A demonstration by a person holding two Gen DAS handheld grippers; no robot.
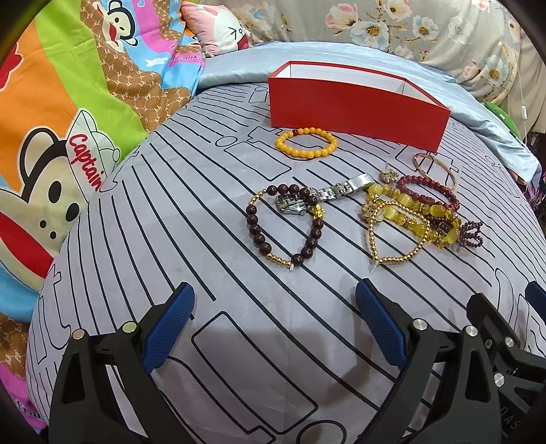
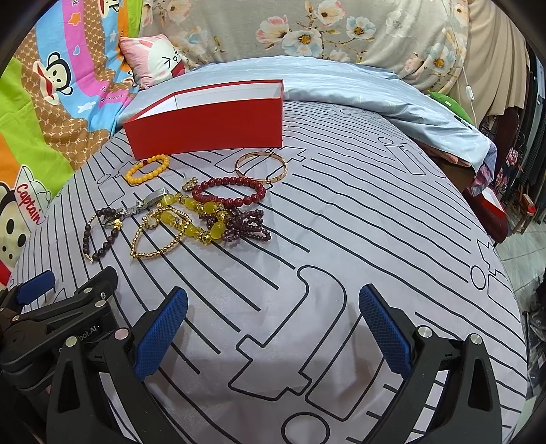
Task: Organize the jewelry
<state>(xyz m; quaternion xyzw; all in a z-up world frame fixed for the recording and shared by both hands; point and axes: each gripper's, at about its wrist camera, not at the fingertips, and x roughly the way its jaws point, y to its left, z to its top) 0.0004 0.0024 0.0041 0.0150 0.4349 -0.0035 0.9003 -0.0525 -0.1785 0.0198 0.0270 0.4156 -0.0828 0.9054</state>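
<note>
An open red box [image 1: 355, 106] [image 2: 208, 126] with a white inside stands at the back of the grey lined bedsheet [image 1: 204, 239]. In front of it lie an orange bead bracelet [image 1: 306, 142] [image 2: 147, 169], a dark brown bead bracelet [image 1: 285, 225] [image 2: 99, 235] over a silver watch [image 1: 324, 196], a thin gold bead chain [image 1: 397, 232] [image 2: 160, 235], yellow crystal beads [image 1: 423, 211] [image 2: 201, 215], a dark red bead bracelet [image 1: 430, 191] [image 2: 228, 193], small purple beads [image 2: 247, 225] and a gold bangle [image 2: 261, 165]. My left gripper [image 1: 274, 317] and right gripper [image 2: 273, 317] are open, empty, short of the jewelry.
A cartoon monkey blanket [image 1: 68, 119] lies at the left. A pink pillow [image 2: 153, 61], a floral quilt [image 2: 341, 30] and a folded light blue cover [image 2: 375, 95] lie behind the box. The bed edge drops off at the right [image 2: 494, 246].
</note>
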